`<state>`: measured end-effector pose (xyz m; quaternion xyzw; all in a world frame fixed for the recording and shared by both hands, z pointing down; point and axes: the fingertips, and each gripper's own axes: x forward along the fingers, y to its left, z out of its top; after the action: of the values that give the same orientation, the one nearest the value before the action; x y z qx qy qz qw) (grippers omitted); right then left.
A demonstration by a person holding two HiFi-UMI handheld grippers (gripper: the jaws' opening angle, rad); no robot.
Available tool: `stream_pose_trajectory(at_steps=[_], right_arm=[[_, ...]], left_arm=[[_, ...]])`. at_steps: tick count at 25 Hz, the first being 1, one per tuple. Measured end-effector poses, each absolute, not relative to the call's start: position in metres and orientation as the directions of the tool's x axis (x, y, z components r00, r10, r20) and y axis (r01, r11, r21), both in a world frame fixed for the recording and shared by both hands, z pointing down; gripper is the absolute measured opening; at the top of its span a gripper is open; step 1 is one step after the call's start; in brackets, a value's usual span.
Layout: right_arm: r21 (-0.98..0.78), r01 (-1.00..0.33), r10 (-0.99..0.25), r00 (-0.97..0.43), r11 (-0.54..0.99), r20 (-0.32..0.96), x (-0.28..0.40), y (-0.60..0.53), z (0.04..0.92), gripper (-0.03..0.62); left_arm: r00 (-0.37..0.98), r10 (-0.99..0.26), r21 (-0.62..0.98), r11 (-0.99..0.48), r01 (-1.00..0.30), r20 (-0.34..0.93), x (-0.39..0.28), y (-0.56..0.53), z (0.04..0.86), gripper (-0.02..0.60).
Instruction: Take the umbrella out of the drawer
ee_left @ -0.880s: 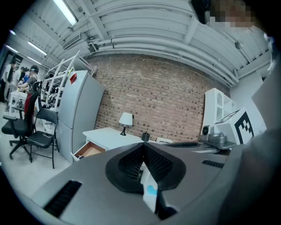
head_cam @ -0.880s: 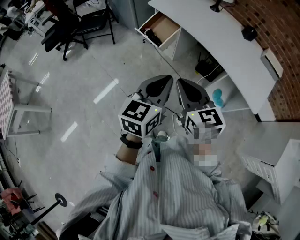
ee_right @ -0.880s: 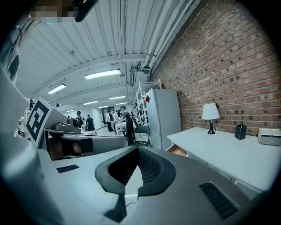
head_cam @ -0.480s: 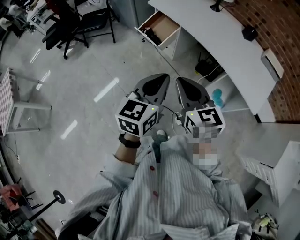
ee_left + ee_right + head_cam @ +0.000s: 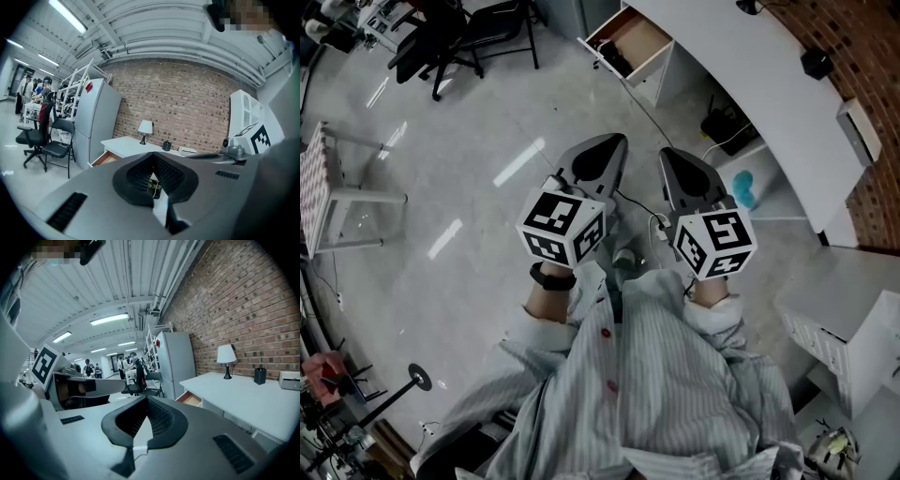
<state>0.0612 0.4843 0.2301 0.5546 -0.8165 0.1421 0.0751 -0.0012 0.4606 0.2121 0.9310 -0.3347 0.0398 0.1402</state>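
left gripper point(image 5: 617, 141): held out in front of the chest and aimed across the floor at the desk; its fingers point(image 5: 131, 176) are pressed together at the tips with nothing between them. there is no reason to spread them while the goal is this far off.
right gripper point(image 5: 668, 153): just beside the left one and pointing the same way; its fingers point(image 5: 123, 423) are together and empty too.
drawer point(image 5: 639, 42): pulled out of the desk's end, so the inside can be reached from above. it is well apart from both grippers.
umbrella: not surely seen. a dark thing point(image 5: 614, 59) lies at the near edge inside the drawer and is probably it, but it is too small to tell.
surface point(image 5: 759, 70): white desk along the brick wall, carrying a lamp point(image 5: 145, 126) and small desk items. none of them stand in the way of the drawer.
floor point(image 5: 469, 187): bare between the person and the drawer, with a chair point(image 5: 483, 23) off to the left.
step in hand: the approach, by my reading. the task has barely begun.
next move calls for: stepping closer, parting one pair of fingers and lowering them into the drawer.
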Motion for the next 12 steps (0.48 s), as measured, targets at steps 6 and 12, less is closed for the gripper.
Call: stream_pose_trajectory(at_steps=[6, 12], right_arm=[[-0.146, -0.930, -0.885, -0.365, 0.336, 0.289, 0.059, 0.439, 0.237, 0.035], [-0.148, -0.938, -0.890, -0.344, 0.313, 0.300, 0.049, 0.370, 0.238, 0.035]], left_arm=[[0.780, -0.607, 0.228, -0.747, -0.625, 0.150, -0.004, 0.414, 0.213, 0.009], [0.799, -0.584, 0.223, -0.767, -0.602, 0.145, -0.009, 0.342, 0.208, 0.009]])
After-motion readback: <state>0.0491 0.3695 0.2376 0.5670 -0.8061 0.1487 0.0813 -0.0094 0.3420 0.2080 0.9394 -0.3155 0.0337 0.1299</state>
